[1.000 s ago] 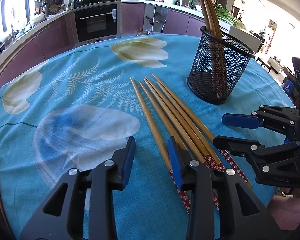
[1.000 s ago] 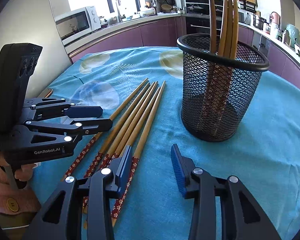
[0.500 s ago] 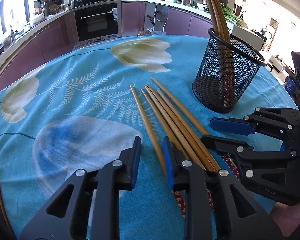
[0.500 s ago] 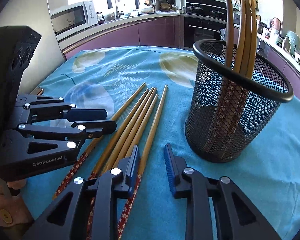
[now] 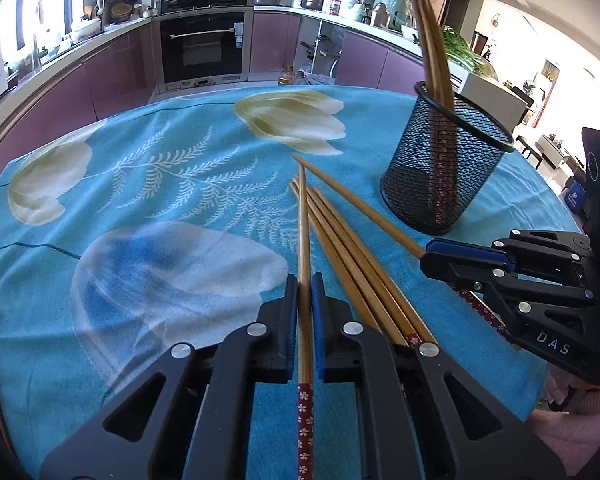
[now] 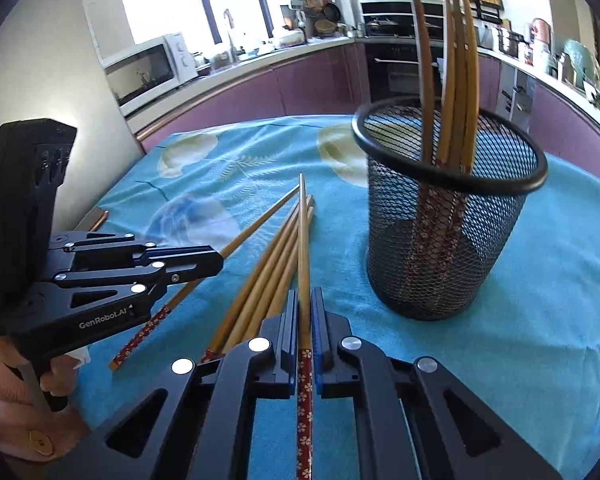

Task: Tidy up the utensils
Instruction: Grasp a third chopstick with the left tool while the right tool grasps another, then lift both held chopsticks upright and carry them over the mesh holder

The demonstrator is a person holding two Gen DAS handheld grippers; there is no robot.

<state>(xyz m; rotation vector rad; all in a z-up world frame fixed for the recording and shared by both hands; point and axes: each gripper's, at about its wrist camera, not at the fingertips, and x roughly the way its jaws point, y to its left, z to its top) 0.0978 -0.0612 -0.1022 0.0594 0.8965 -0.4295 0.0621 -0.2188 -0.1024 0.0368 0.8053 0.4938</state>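
Several bamboo chopsticks [image 5: 352, 248] with red flowered ends lie on the blue tablecloth, also in the right wrist view [image 6: 260, 284]. My left gripper [image 5: 305, 280] is shut on one chopstick [image 5: 303, 220] that points forward. My right gripper [image 6: 305, 294] is shut on another chopstick [image 6: 302, 224]. A black mesh holder [image 5: 444, 168] stands upright with several chopsticks in it, to the right of the pile; it also shows in the right wrist view [image 6: 448, 216]. Each gripper shows in the other's view, the right [image 5: 430, 254] and the left [image 6: 218, 256].
The round table [image 5: 140, 184] has a blue flowered cloth. Kitchen counters, an oven [image 5: 202, 44] and a microwave [image 6: 144, 70] stand behind it. A flat brown object [image 6: 94, 218] lies at the table's left edge.
Both grippers have closed, each on one chopstick from the pile. Both moved forward toward the pile and the held chopsticks now point along the fingers.
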